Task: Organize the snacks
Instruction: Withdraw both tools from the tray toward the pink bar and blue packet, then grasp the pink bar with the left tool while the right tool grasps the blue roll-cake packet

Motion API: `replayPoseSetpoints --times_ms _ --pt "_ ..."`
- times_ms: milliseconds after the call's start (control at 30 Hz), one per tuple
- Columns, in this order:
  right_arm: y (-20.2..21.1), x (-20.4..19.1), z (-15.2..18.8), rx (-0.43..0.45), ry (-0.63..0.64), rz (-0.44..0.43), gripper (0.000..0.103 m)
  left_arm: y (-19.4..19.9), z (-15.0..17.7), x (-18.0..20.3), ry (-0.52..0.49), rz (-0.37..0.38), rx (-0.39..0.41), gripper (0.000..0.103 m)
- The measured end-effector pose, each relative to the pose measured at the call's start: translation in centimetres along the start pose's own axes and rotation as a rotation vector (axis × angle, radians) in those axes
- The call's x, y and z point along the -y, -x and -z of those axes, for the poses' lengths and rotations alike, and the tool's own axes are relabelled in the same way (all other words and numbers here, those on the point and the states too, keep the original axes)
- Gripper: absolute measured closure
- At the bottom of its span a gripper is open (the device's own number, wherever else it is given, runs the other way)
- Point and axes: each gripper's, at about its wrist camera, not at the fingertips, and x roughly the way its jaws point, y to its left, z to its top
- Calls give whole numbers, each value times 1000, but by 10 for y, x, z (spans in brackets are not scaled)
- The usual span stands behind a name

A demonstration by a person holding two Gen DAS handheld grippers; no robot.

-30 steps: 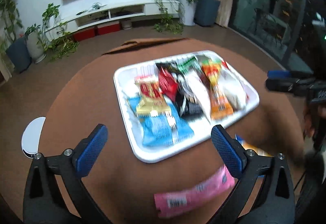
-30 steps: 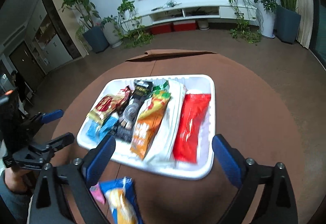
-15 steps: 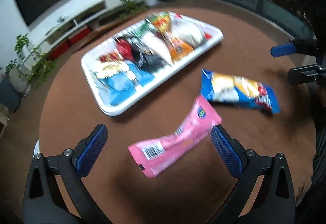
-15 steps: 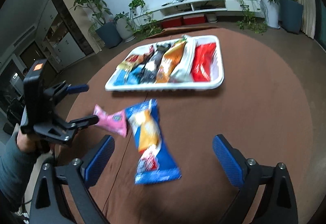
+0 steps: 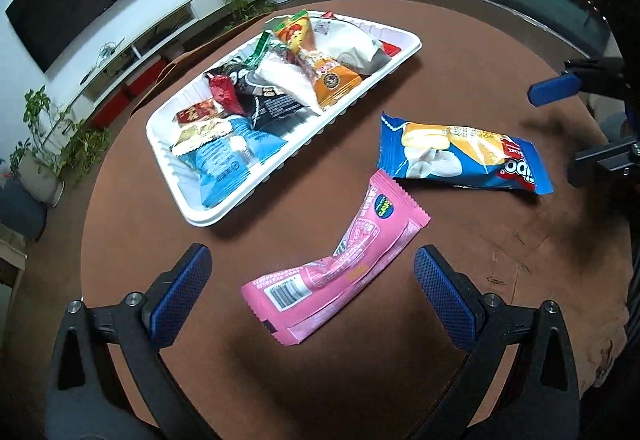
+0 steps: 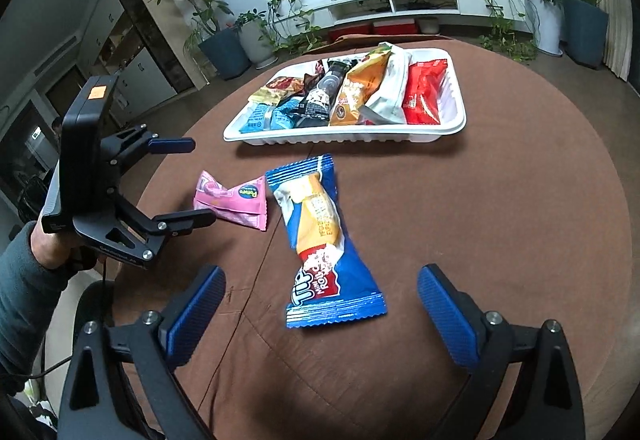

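A white tray (image 5: pixel 404 58) holds several snack packets side by side; it also shows in the right wrist view (image 6: pixel 456 124). A pink snack packet (image 5: pixel 340 264) lies on the brown round table just ahead of my left gripper (image 5: pixel 312 292), which is open and empty. A blue roll-cake packet (image 6: pixel 320 236) lies ahead of my right gripper (image 6: pixel 320 312), also open and empty. The blue packet (image 5: pixel 460 156) lies right of the pink one. The pink packet (image 6: pixel 236 200) shows beside the left gripper (image 6: pixel 192 180) in the right wrist view. The right gripper (image 5: pixel 576 120) shows at the far right.
The brown table (image 6: pixel 500 220) is round, its edge close on all sides. Potted plants (image 6: pixel 224 36), a low white TV shelf (image 6: pixel 400 4) and a wall screen stand beyond the table. My sleeved arm (image 6: pixel 24 280) holds the left gripper.
Both grippers have pulled back from the tray towards the near edge of the table. The pink and blue packets now lie in front of them.
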Motion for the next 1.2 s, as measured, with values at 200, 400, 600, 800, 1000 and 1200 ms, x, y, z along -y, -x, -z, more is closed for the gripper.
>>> replayPoseSetpoints --times_ms 200,400,600,800,1000,1200 --pt "-6 -9 -7 -20 76 11 8 -7 -8 4 -69 17 -21 1" --pt "-14 -12 -12 -43 113 13 8 -19 -14 0 -101 65 -66 14" --pt "-18 -10 -12 -58 123 11 9 -30 -20 -9 -115 89 -100 14" --pt "-21 -9 -14 -69 126 9 9 -45 -18 -10 -147 96 -157 14" --pt "-25 -10 -18 -74 134 16 9 -47 -16 -15 -111 124 -157 19" --pt "-27 -13 -22 -83 167 39 9 -46 -14 -17 -70 179 -190 41"
